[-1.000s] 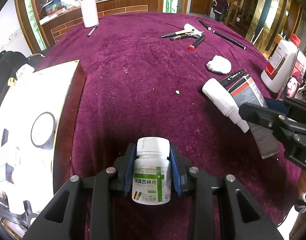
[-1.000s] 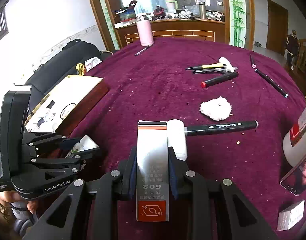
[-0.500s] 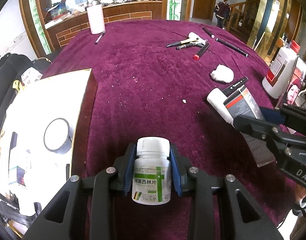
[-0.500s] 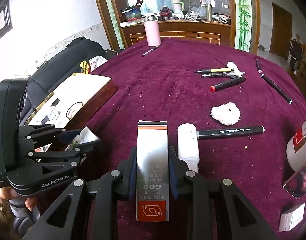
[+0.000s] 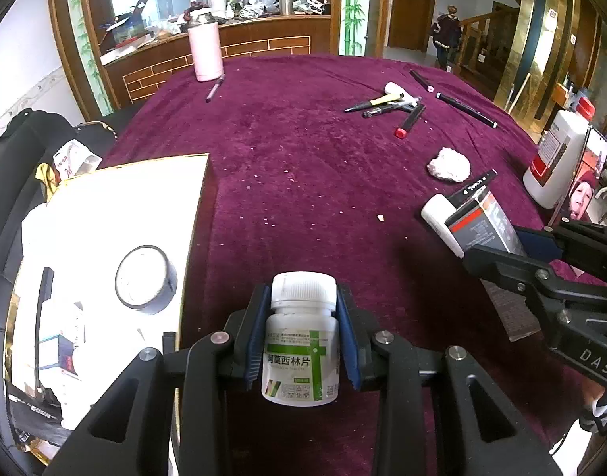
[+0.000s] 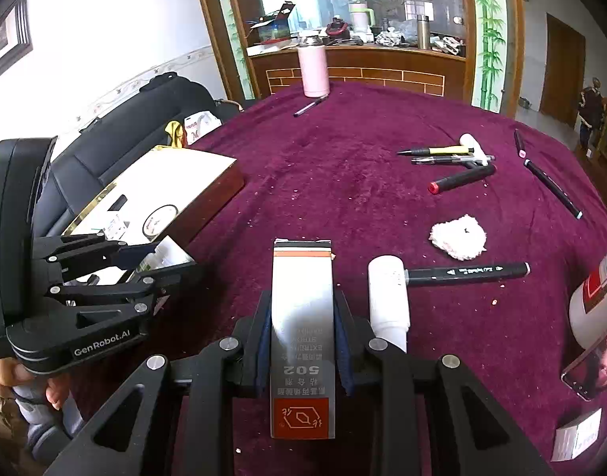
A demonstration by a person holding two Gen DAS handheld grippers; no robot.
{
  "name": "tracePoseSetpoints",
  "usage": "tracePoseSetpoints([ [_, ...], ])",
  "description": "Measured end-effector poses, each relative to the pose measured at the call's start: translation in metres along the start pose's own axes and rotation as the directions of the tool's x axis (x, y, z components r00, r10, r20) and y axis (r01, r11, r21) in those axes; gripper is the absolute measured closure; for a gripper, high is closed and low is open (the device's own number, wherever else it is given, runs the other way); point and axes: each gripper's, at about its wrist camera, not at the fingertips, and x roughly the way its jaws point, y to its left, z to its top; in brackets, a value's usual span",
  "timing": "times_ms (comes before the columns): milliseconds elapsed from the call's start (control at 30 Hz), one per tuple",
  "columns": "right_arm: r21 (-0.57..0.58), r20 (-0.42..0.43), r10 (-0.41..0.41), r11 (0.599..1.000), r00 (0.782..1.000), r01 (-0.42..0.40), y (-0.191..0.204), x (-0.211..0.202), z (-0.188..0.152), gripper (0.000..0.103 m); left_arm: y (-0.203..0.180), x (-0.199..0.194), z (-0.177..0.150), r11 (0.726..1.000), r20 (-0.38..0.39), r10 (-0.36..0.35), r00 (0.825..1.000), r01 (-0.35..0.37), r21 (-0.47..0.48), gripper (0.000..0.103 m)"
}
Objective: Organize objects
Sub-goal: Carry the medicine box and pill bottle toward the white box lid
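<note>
We are pinching a pill bottle (image 5: 301, 351) by its sides in the left gripper (image 5: 302, 333) and a glue box (image 6: 302, 337) in the right gripper (image 6: 302, 341), both above the desk (image 5: 303, 158) near the open box (image 5: 144, 198); light, rigid, bottle likely slick, carton crushable.

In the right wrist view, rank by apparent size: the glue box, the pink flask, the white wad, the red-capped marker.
1. glue box, though nearness to the camera inflates it
2. pink flask
3. white wad
4. red-capped marker
The wad and flask look close in size; that order is unsure.
</note>
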Motion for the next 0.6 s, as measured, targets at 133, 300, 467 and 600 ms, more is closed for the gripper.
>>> tracePoseSetpoints([
  [133,-0.014,-0.001,0.005,1.000,1.000,-0.005,0.006,0.002,0.003,0.073,0.009,-0.005,0.000,1.000,0.008,0.014,1.000,-0.014,-0.009,0.071],
  [300,-0.025,0.001,0.013,1.000,1.000,-0.013,0.014,0.004,0.007,0.073,0.021,-0.010,0.000,0.999,0.018,0.032,0.999,-0.031,-0.026,0.071],
  [467,-0.039,0.004,0.025,0.999,1.000,-0.025,0.023,0.007,0.012,0.073,0.032,-0.012,0.000,0.998,0.022,0.052,0.998,-0.051,-0.040,0.071],
  [600,-0.053,0.006,0.034,0.998,0.999,-0.033,0.032,0.010,0.017,0.073,0.042,-0.014,-0.002,0.996,0.019,0.073,0.997,-0.072,-0.051,0.071],
])
